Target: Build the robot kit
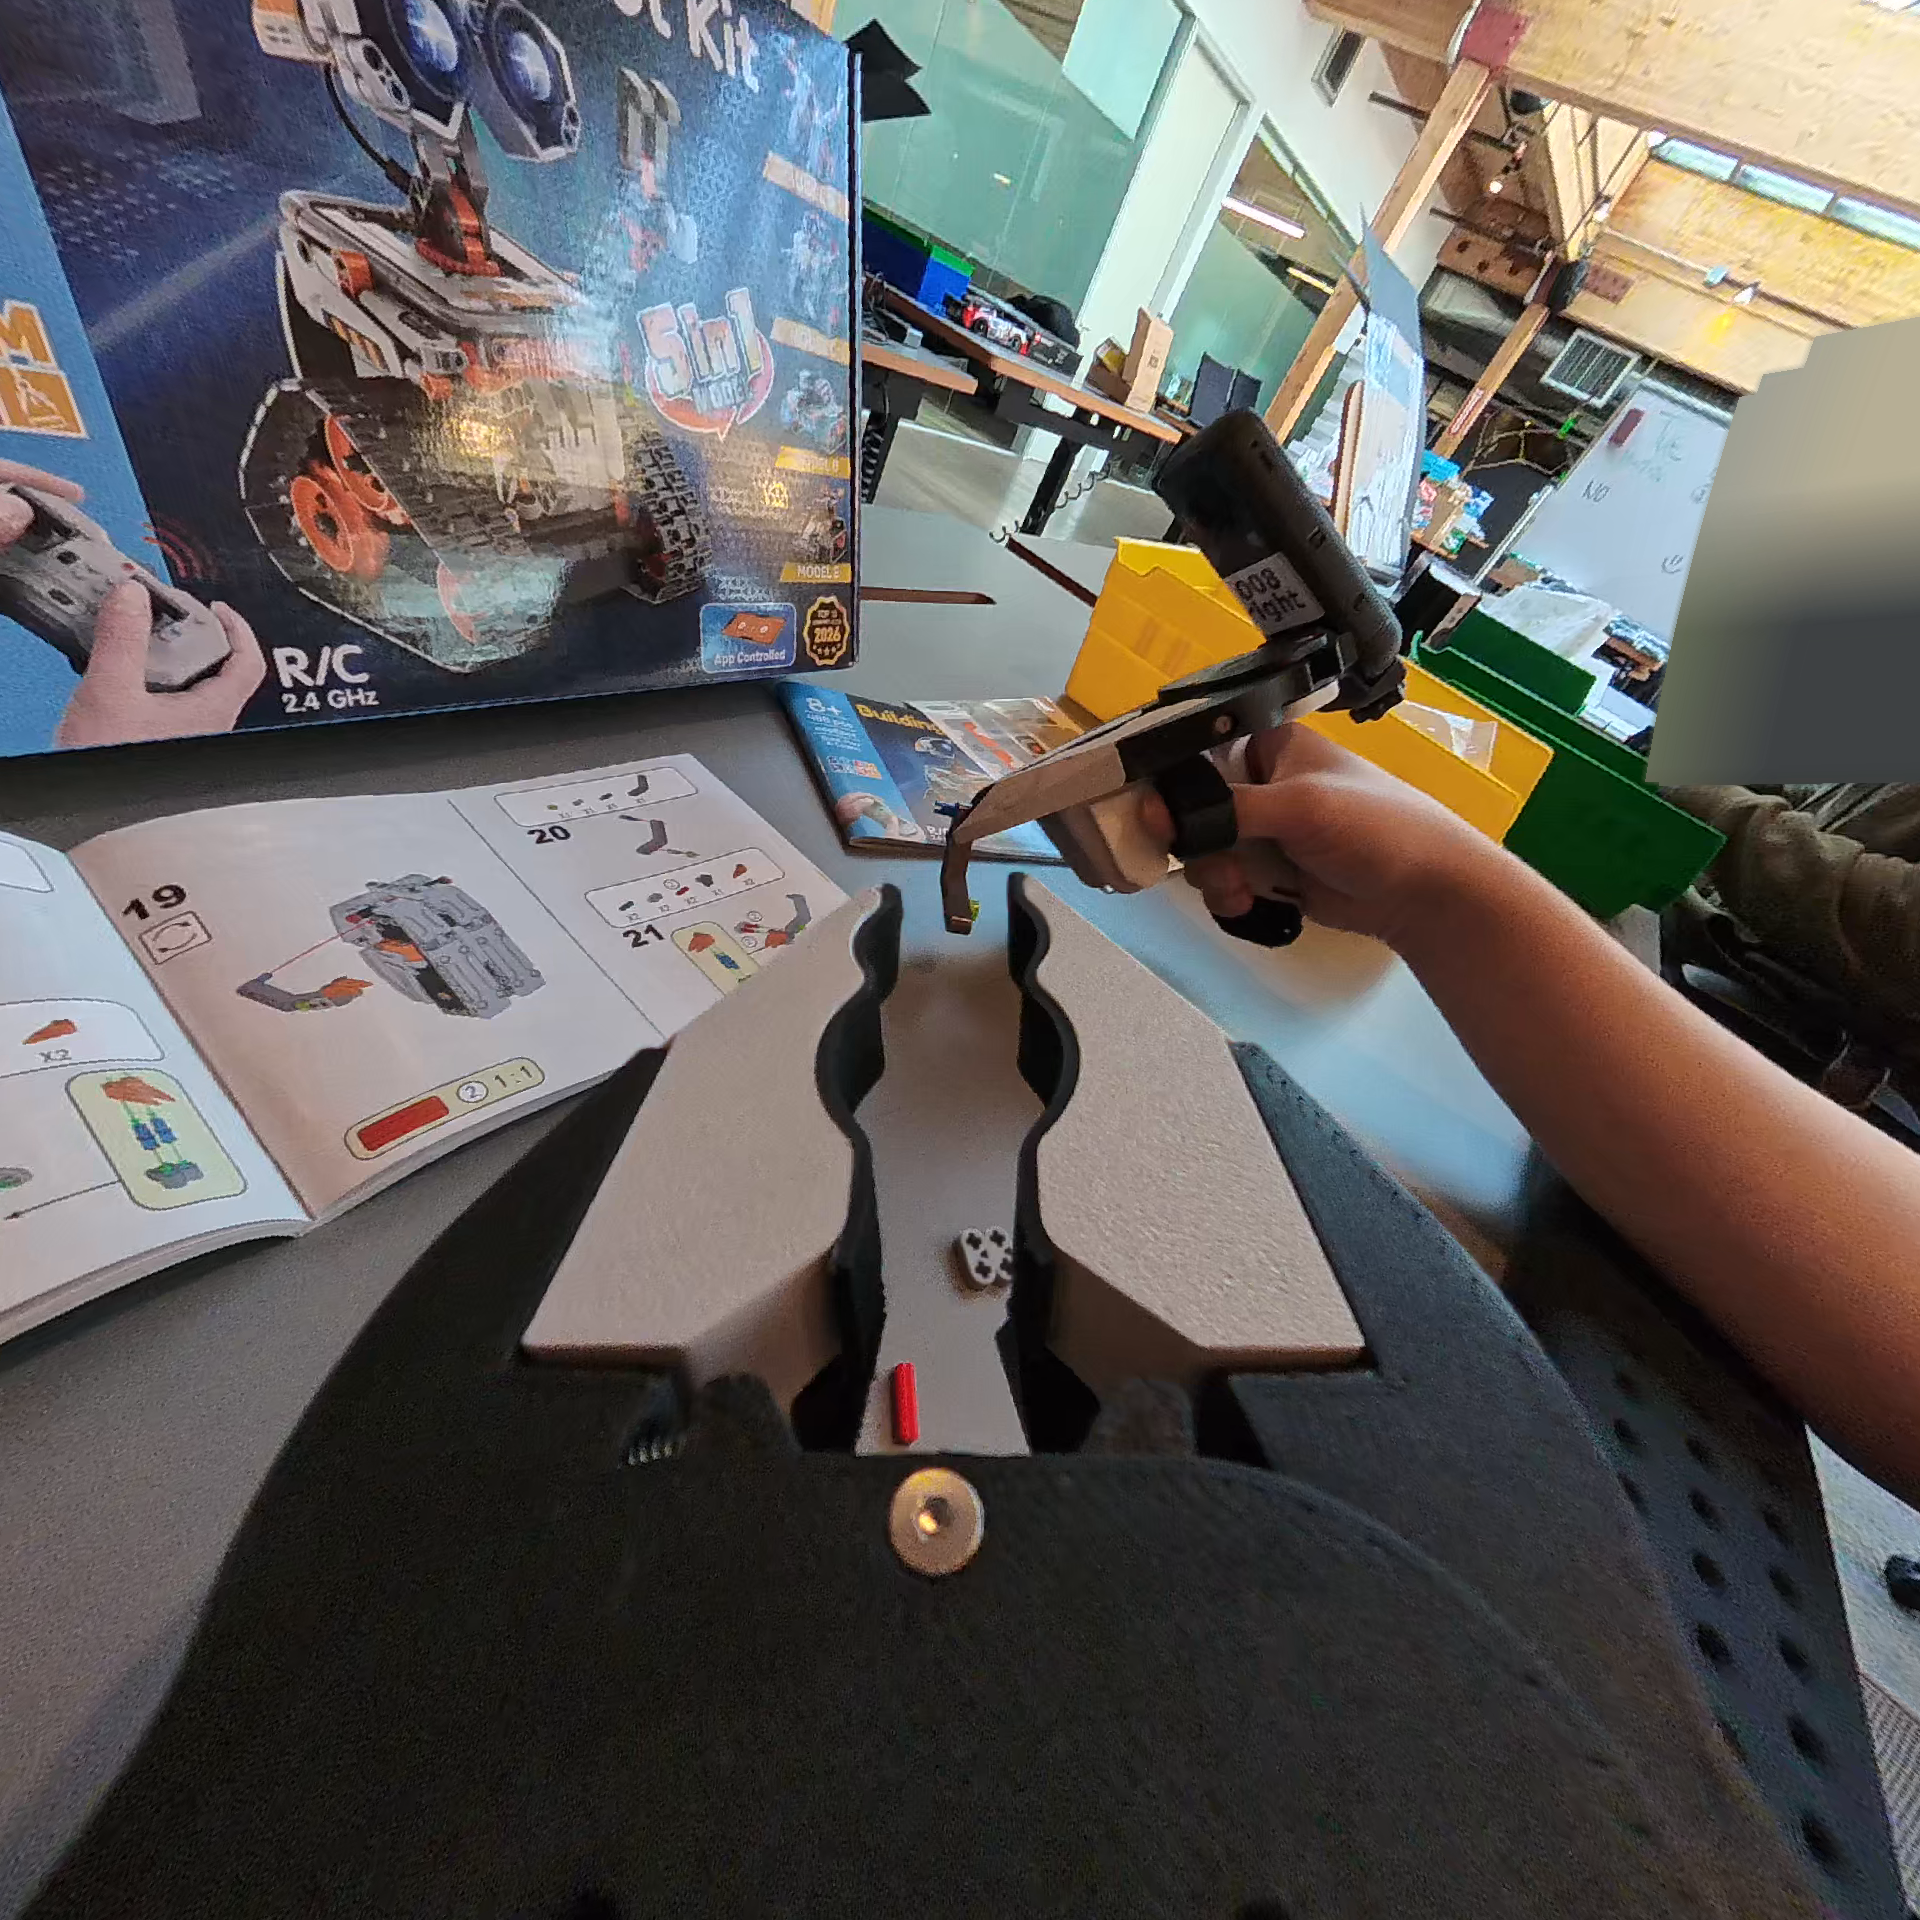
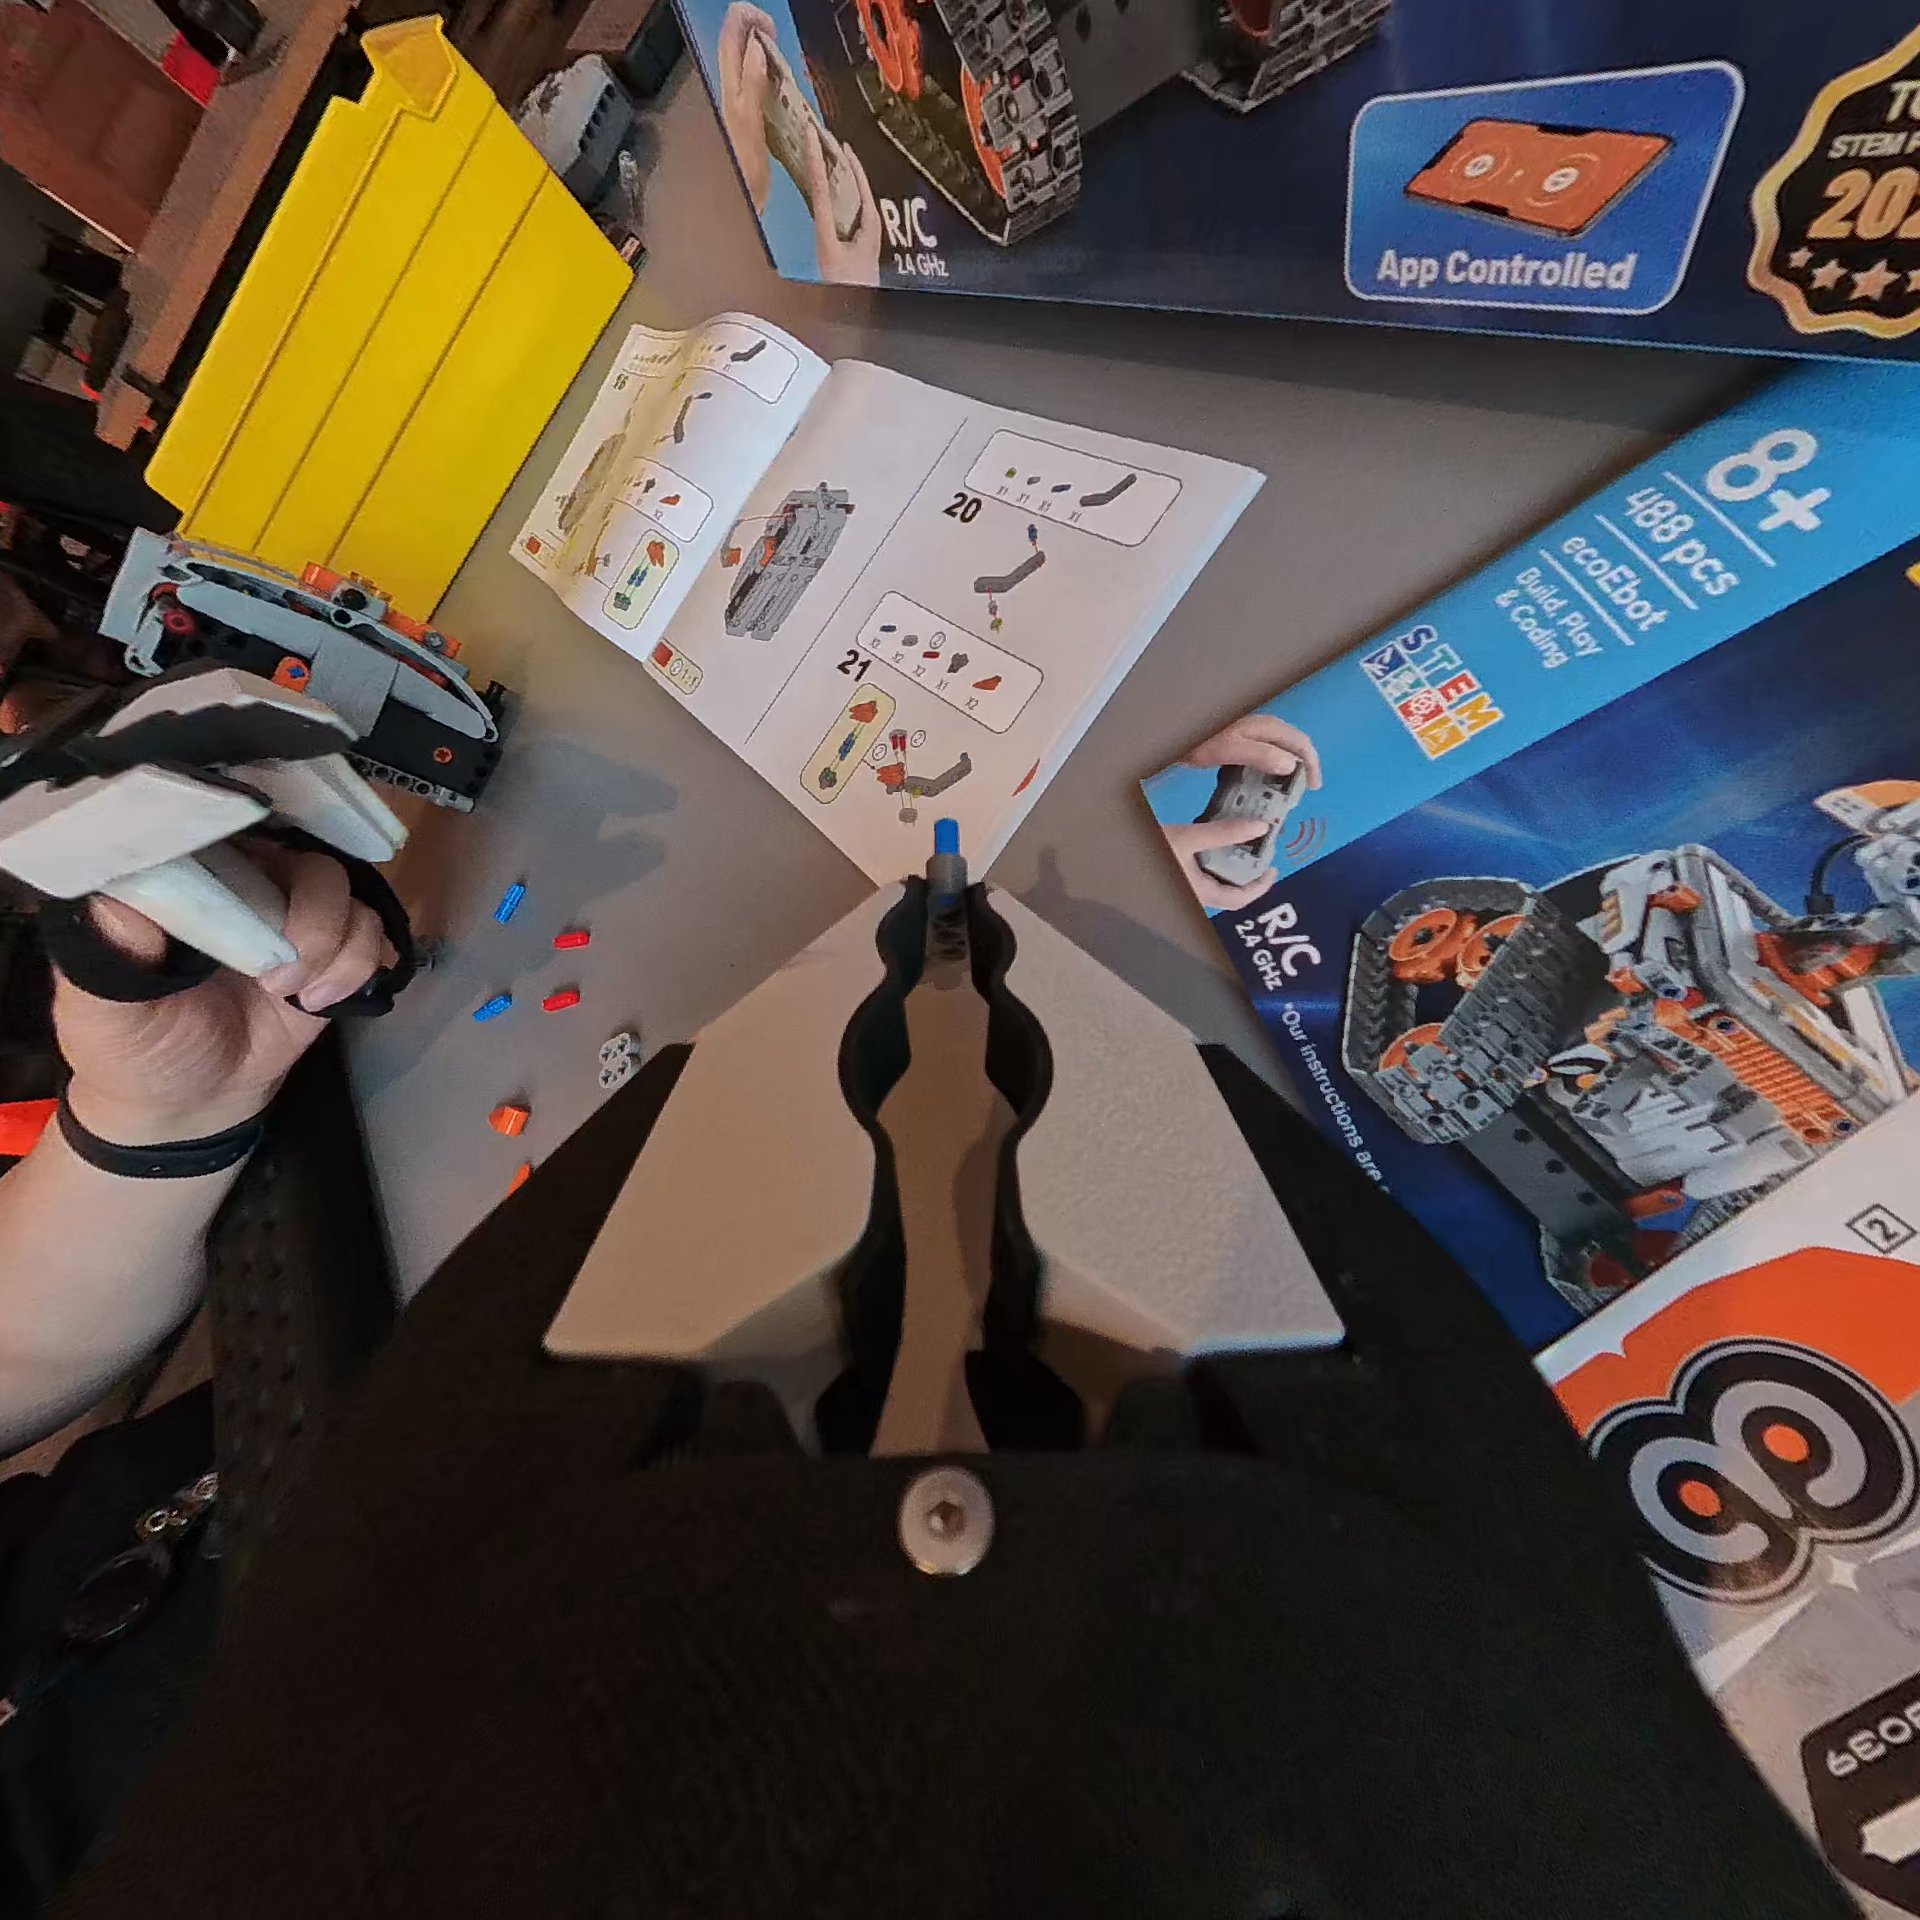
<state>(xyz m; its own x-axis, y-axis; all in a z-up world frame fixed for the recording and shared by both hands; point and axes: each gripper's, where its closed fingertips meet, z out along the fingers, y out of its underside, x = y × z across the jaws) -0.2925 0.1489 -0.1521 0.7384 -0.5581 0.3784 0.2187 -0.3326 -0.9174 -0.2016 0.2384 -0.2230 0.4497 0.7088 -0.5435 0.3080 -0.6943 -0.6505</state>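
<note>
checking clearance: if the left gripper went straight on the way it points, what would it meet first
Probably the right gripper, whose tip hangs just ahead of the open left gripper; depth is unclear, so it may pass under it to the table.

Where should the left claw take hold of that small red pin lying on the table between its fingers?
Grip the red pin across its middle, on its long sides, coming straight down from above. It lies flat on the grey table, pointing along the left claw, whose open jaws already stand either side of it. The light grey connector lies just ahead, so close carefully.
</note>
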